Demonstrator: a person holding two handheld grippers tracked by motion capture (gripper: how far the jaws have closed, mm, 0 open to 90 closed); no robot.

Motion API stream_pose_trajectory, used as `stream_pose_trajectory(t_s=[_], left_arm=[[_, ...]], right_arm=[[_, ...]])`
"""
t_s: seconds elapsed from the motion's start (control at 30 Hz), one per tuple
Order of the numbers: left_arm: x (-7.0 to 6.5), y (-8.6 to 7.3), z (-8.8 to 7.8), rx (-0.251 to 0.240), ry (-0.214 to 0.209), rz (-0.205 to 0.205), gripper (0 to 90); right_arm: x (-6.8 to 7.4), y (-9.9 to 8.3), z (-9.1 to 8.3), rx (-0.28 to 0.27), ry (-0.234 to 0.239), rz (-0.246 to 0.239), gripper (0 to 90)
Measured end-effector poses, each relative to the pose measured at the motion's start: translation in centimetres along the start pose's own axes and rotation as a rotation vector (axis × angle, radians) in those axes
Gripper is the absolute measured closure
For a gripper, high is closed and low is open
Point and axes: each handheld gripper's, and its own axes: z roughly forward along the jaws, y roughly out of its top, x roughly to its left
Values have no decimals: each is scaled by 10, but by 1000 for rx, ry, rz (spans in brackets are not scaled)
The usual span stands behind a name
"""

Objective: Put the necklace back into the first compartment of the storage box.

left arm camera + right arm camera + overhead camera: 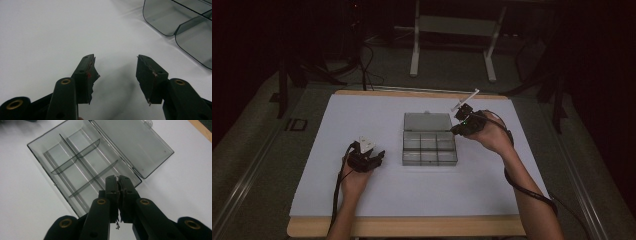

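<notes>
A clear grey compartment box lies open on the white sheet, its lid folded flat on the far side. All its compartments look empty, and the lid is bare. My right gripper hovers at the box's right edge, near the hinge. Its jaws are shut over the box's near corner, with nothing clearly held between them. My left gripper rests on the sheet left of the box, jaws open and empty. A corner of the box shows beyond them.
The white sheet covers a wooden table whose front edge faces the person. A white frame stand and dark furniture legs stand on the floor beyond the table. Cables trail from both grippers along the forearms.
</notes>
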Motion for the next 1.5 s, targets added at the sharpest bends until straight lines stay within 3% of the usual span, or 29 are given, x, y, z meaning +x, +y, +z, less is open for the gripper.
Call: stream_pose_trajectory(t_s=[1.5], left_arm=[[3,0,-1,-8,-9,-21,495]], right_arm=[[31,45,2,-36,24,-79,871]])
